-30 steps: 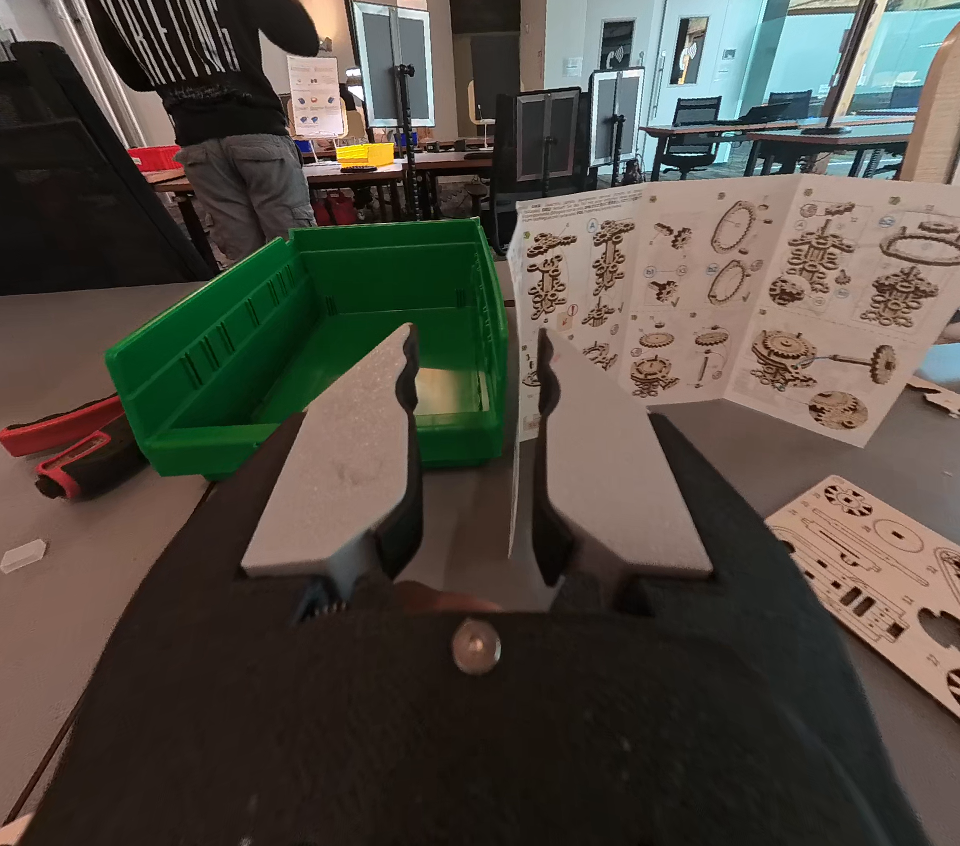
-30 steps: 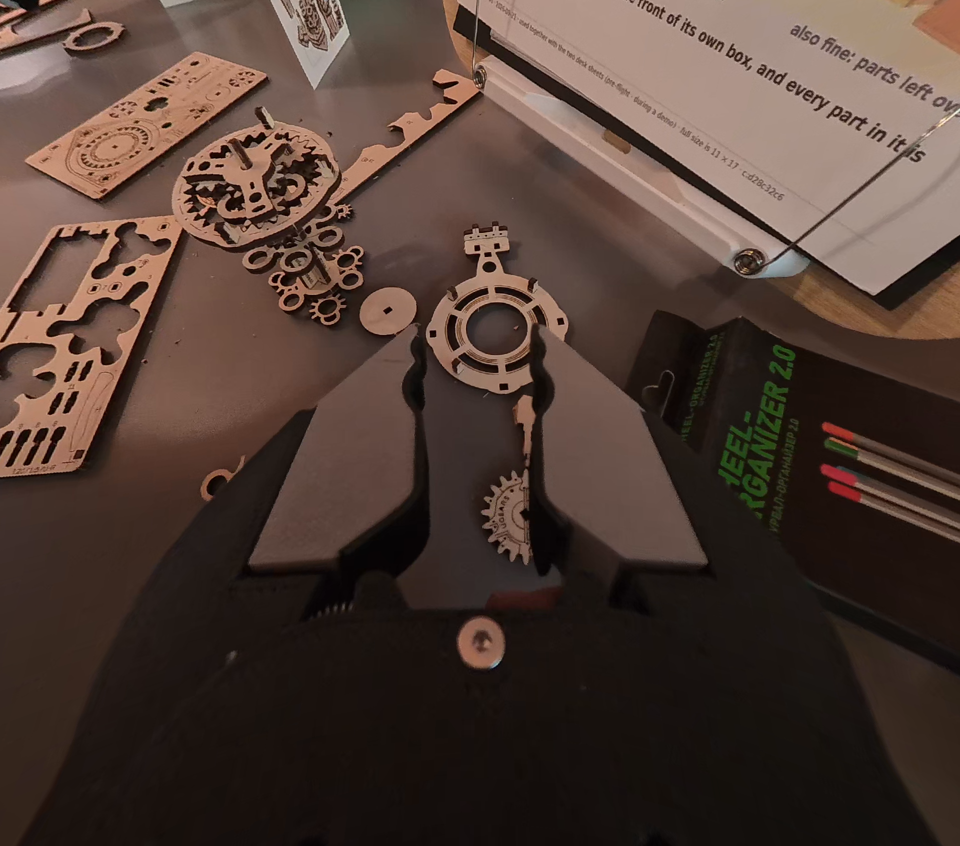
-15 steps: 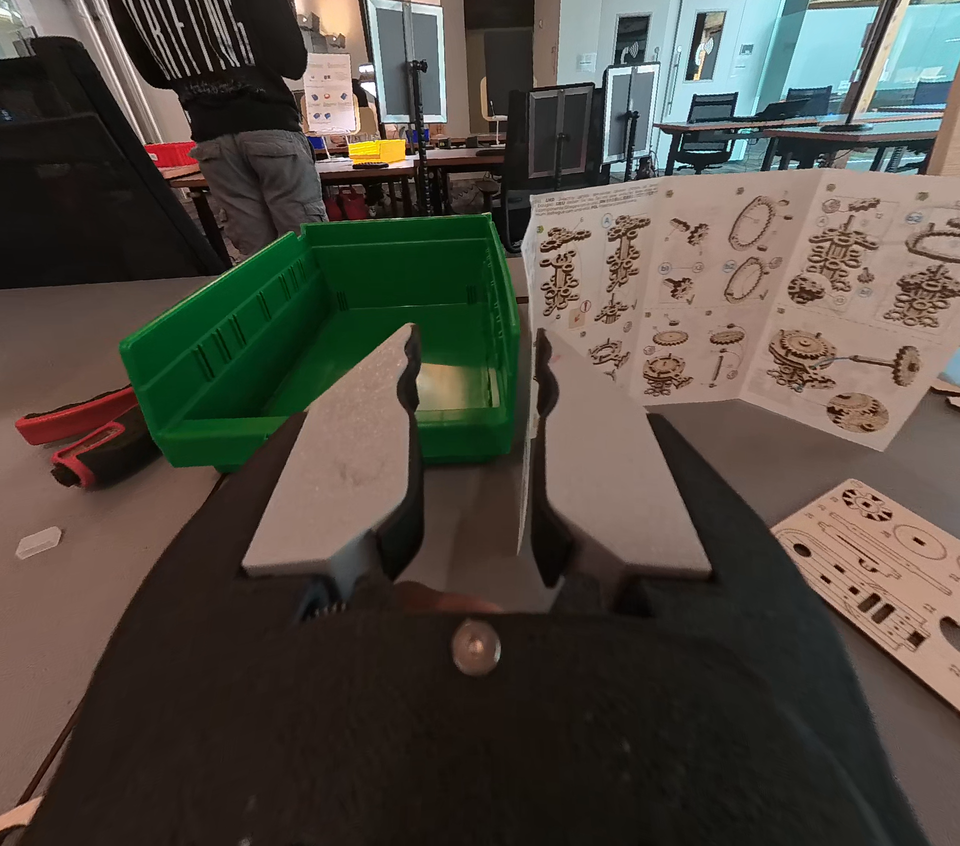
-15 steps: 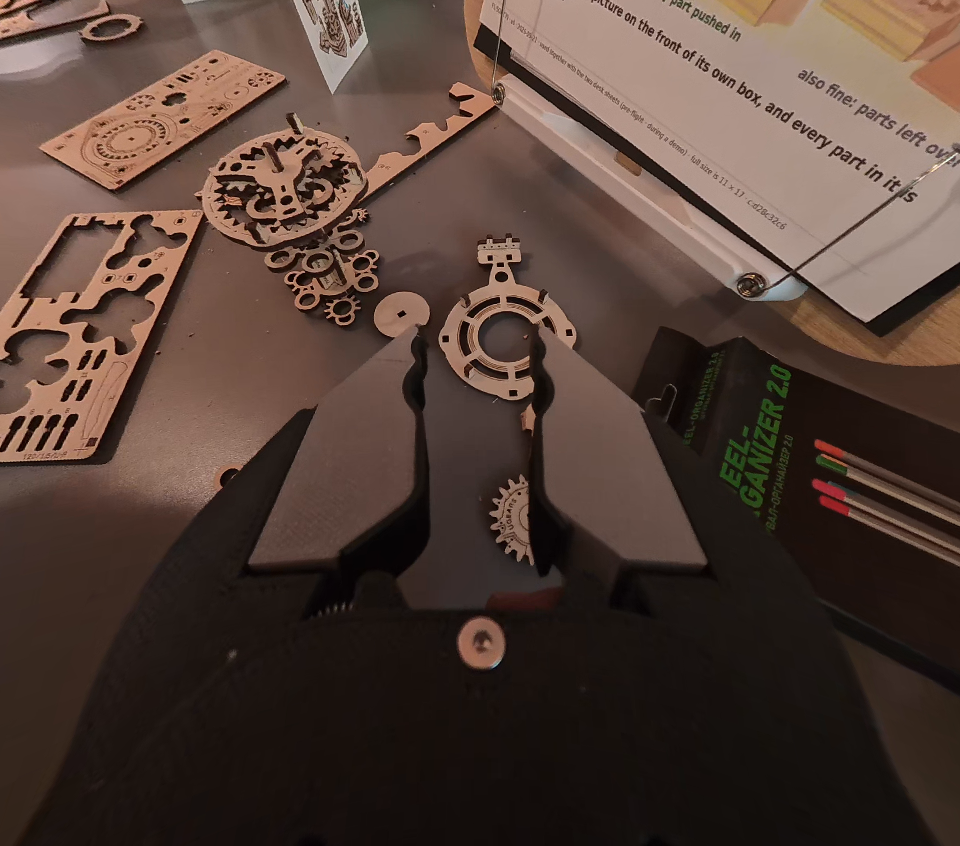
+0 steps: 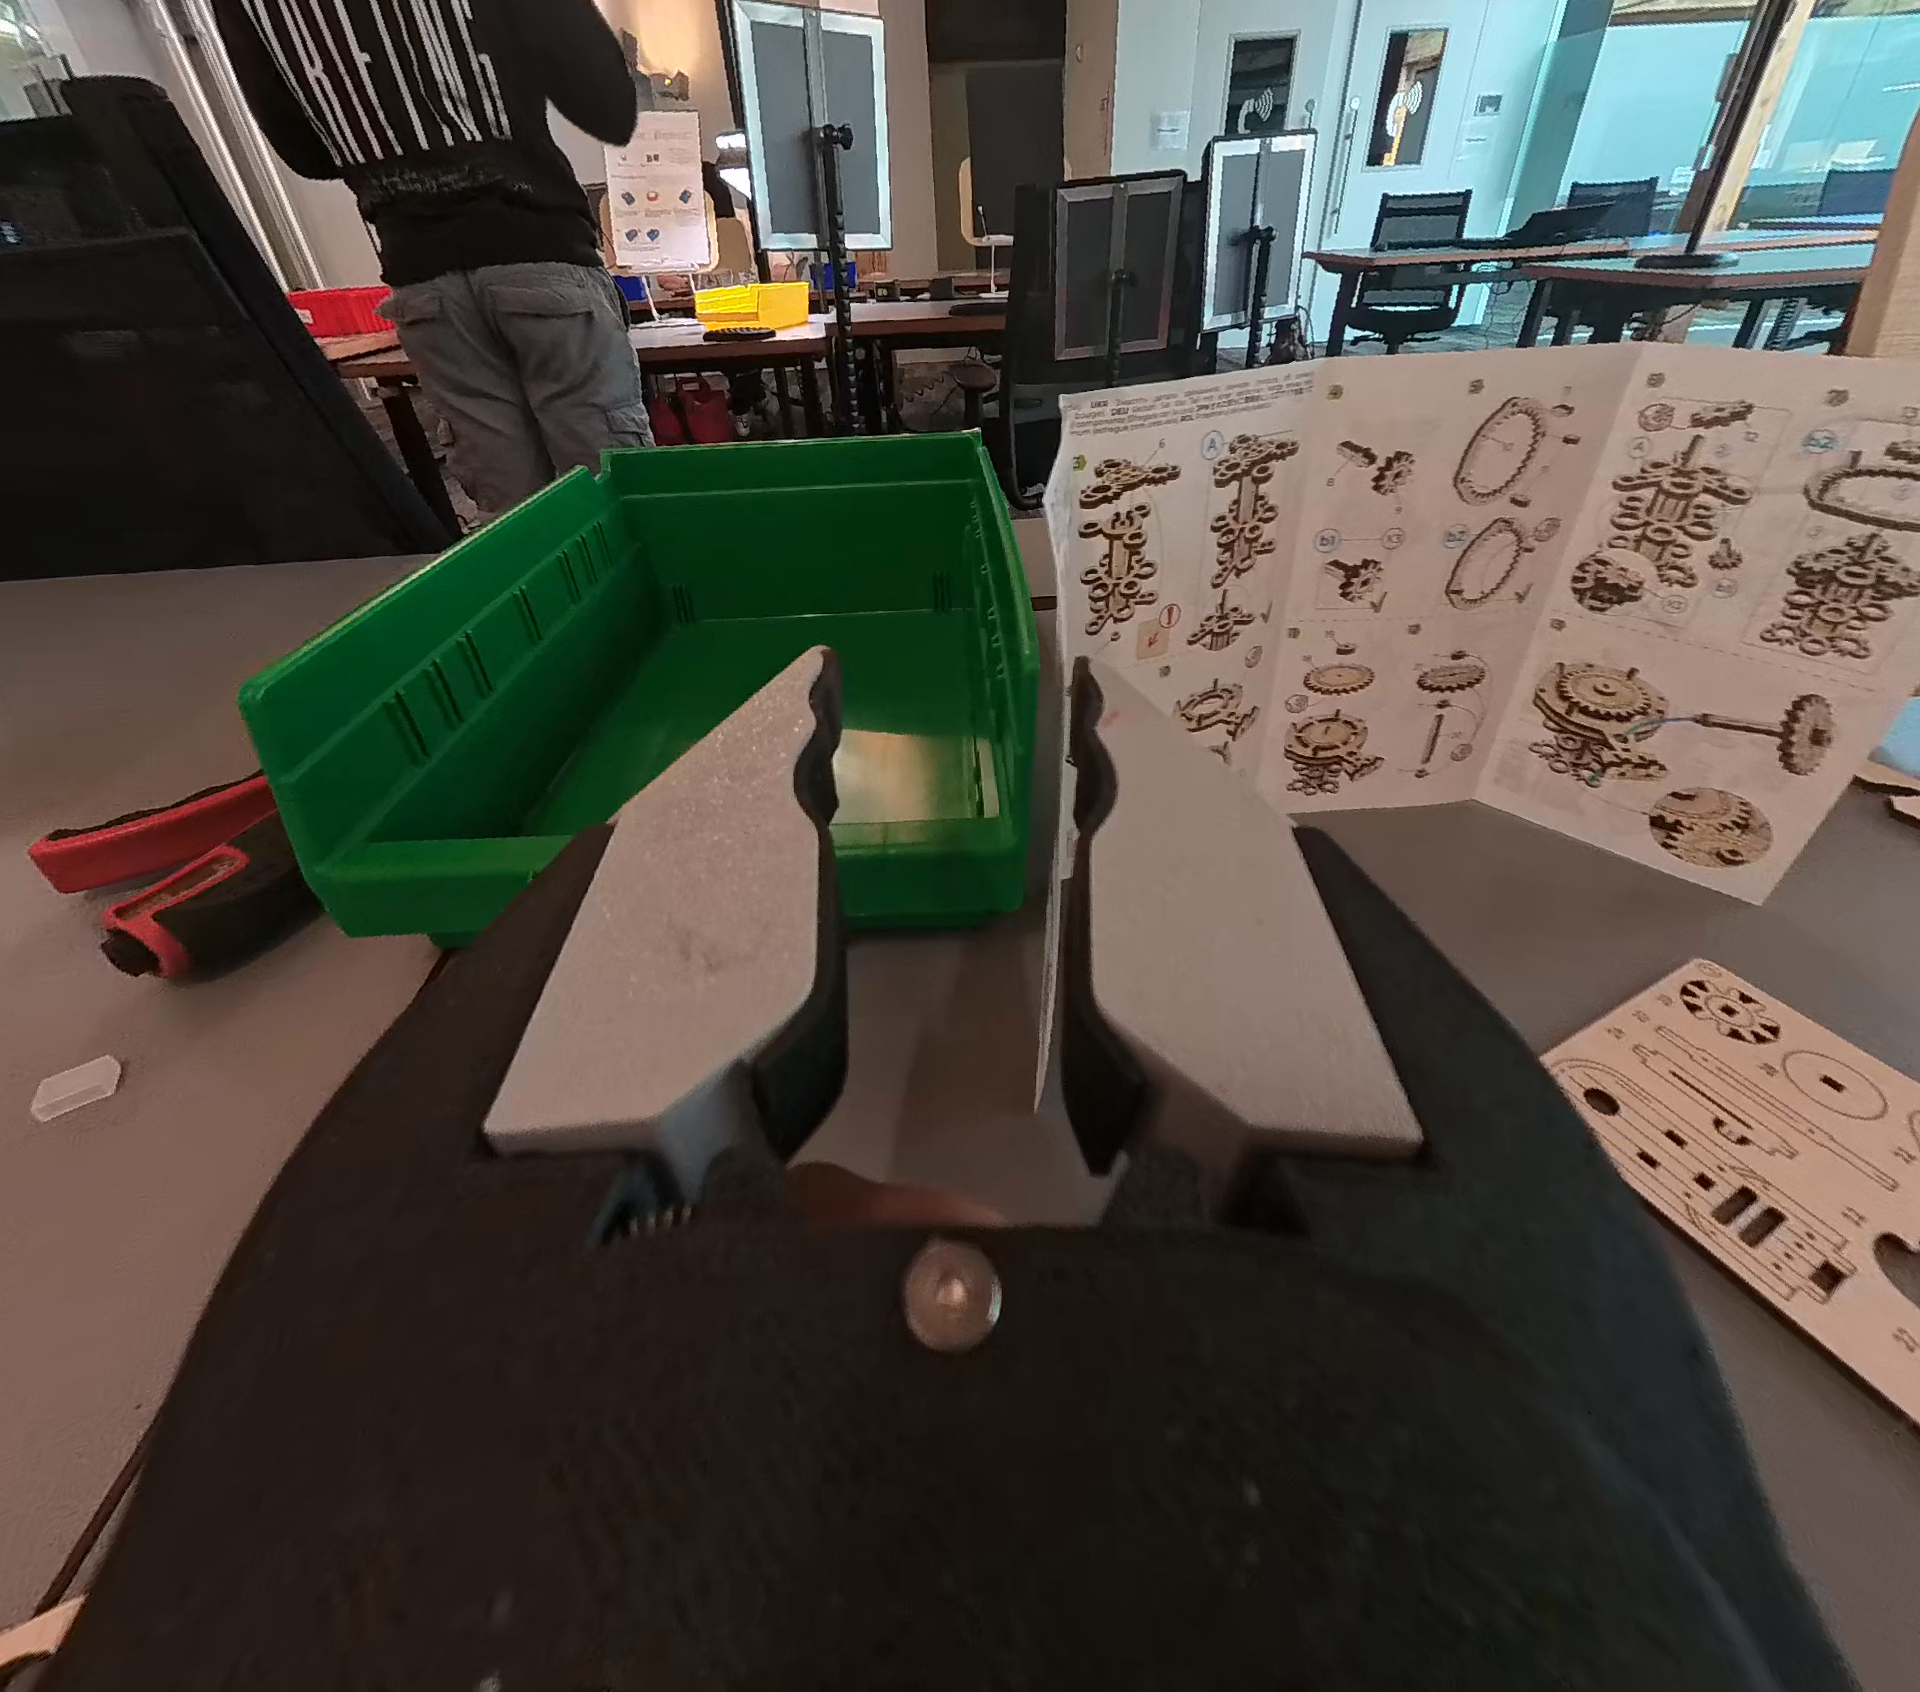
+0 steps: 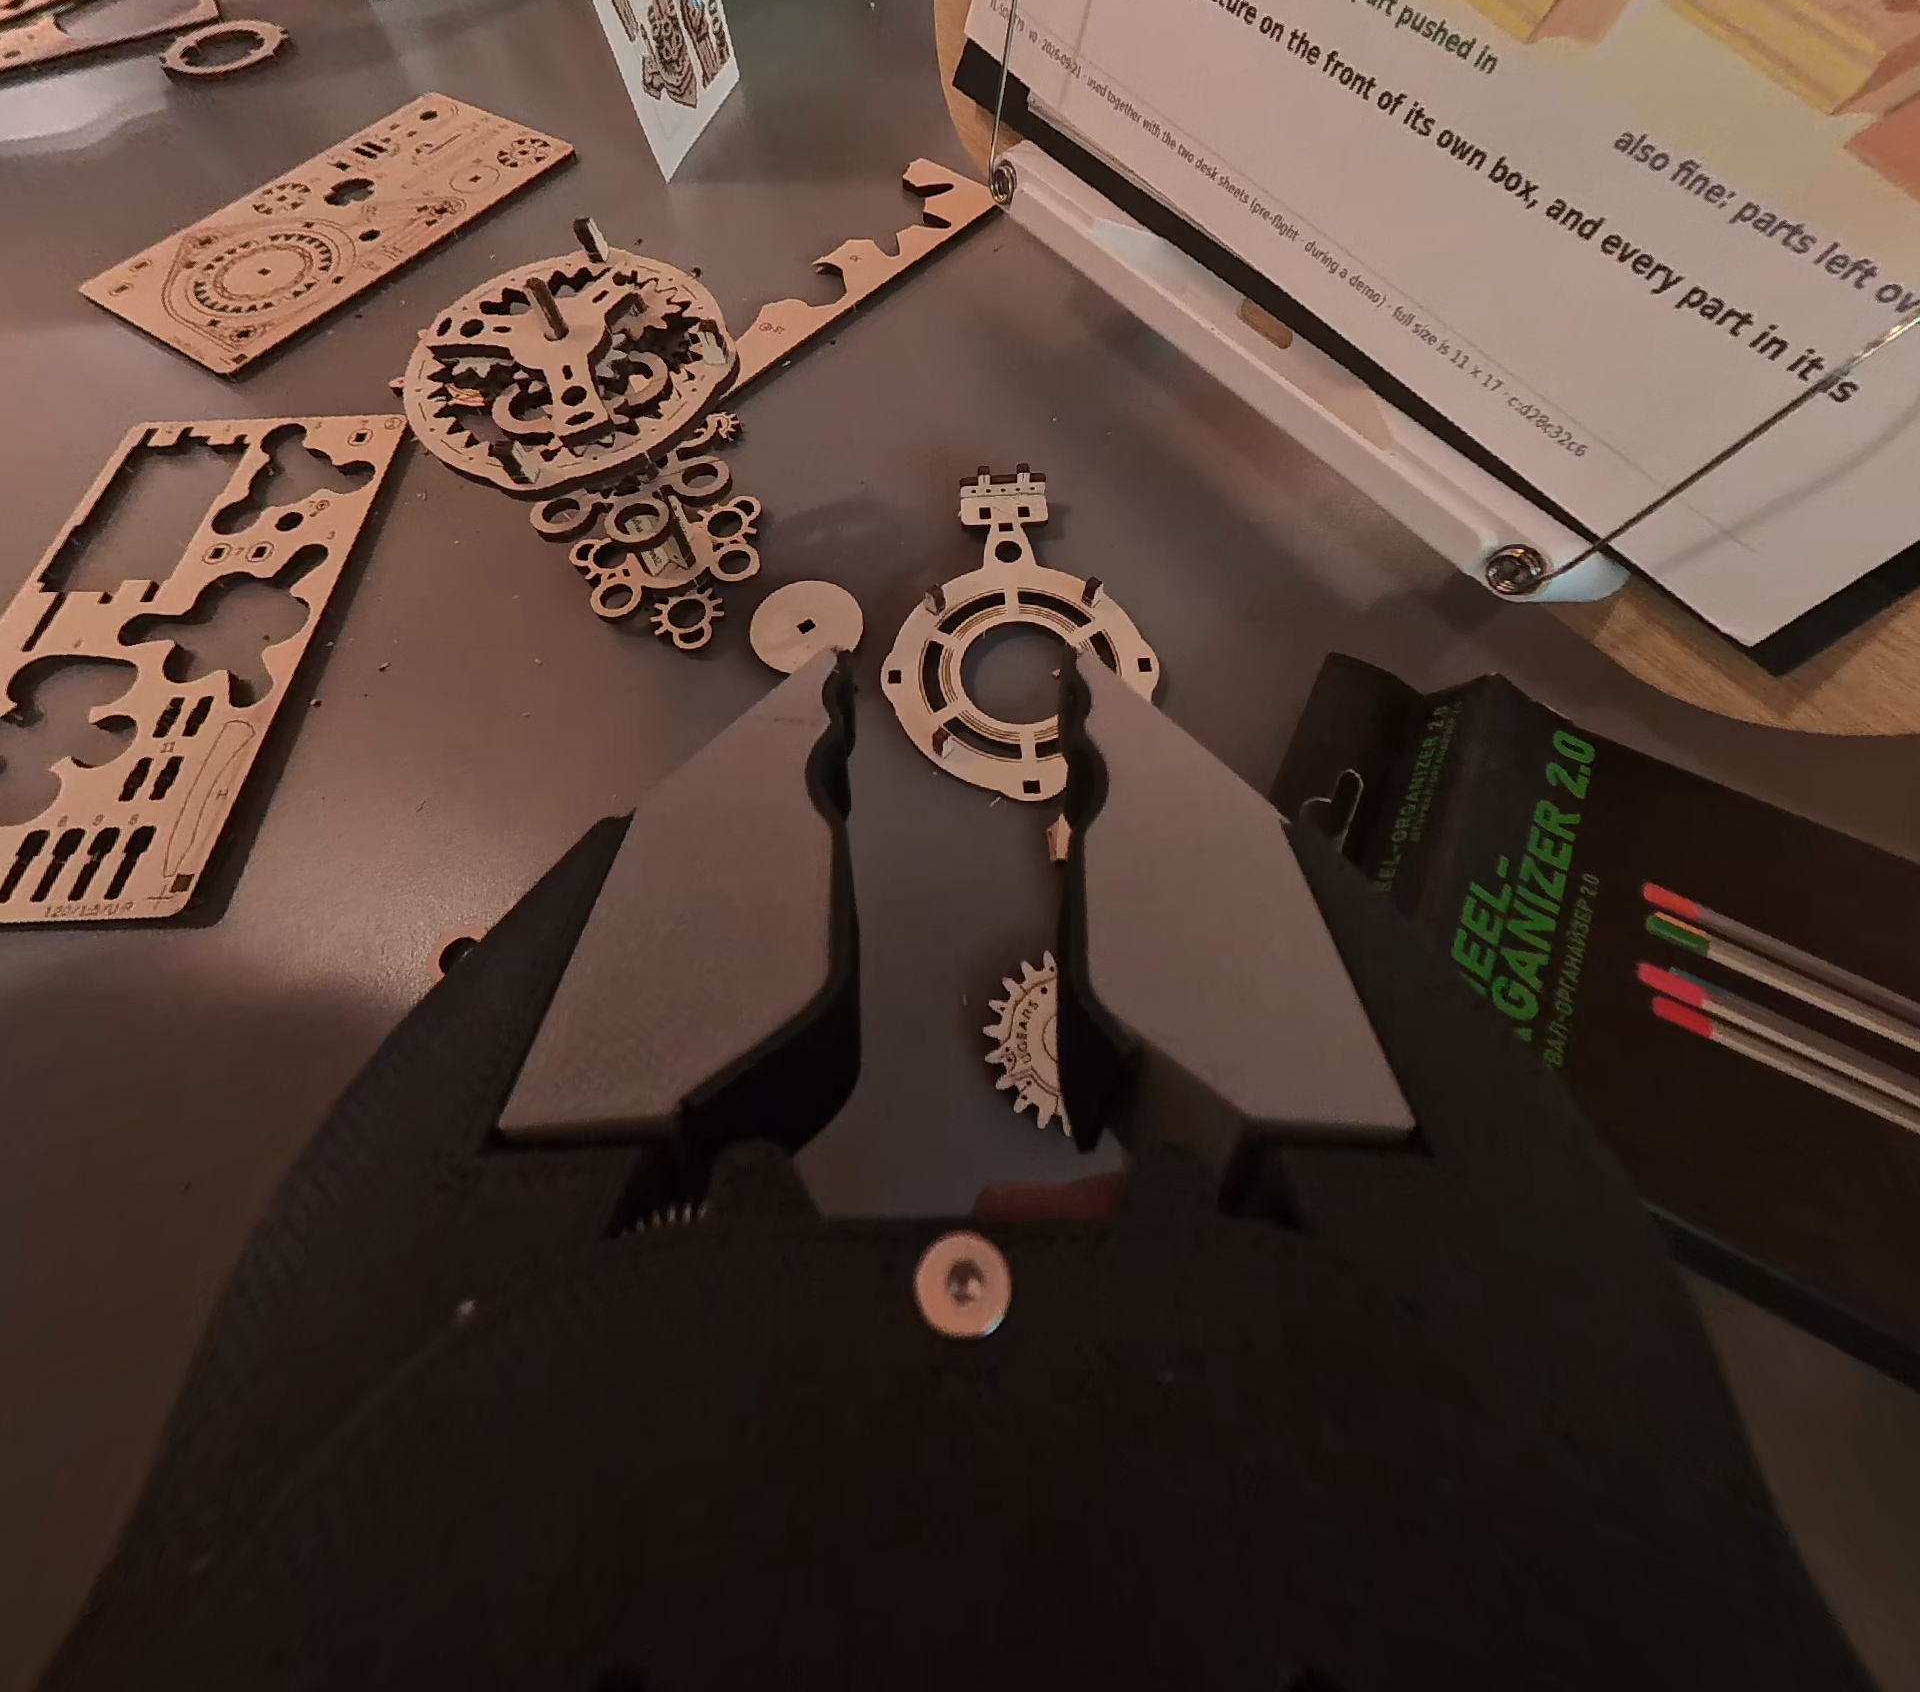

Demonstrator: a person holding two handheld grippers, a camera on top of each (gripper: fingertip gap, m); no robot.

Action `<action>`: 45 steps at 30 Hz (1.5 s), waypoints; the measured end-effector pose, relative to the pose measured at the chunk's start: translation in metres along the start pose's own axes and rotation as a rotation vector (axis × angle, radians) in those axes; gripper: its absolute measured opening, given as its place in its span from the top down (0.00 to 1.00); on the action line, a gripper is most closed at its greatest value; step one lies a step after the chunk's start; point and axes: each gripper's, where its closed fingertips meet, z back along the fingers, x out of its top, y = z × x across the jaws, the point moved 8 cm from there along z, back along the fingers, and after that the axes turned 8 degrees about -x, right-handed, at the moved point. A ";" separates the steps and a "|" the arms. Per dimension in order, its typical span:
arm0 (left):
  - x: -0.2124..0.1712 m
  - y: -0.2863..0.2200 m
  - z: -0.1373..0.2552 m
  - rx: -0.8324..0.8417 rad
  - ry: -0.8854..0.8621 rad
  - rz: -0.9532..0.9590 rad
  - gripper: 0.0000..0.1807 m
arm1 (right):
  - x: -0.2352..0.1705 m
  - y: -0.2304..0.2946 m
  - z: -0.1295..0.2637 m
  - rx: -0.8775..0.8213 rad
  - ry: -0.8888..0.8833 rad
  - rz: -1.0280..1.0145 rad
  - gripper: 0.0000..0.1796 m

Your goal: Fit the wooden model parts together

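Jaws spread and holding nothing, we are hovering our right gripper (image 6: 956, 676) over a wooden ring (image 6: 1013, 686) beside the half-built model (image 6: 571, 375), likely lining up a pickup; our left gripper (image 5: 951, 686), equally empty, is facing the instruction sheet (image 5: 1475, 603).

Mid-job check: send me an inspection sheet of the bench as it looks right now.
Surface: grey table, wood crumbs scattered.
Job's things: part-built gear assembly; ring part flat beside a small disc; punched sheets; toothed gear by the right finger.
Clutter: green bin; red-black tool; black packet; folded instruction leaflet.
Grippers: left gripper open, empty; right gripper open above the parts.
Cables: nothing seen.
Surroundings: person standing, back turned; desks, chairs.
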 end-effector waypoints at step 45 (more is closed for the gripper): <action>0.010 -0.097 0.062 -0.346 0.257 -0.135 0.75 | 0.029 0.022 -0.027 0.280 0.150 0.247 0.85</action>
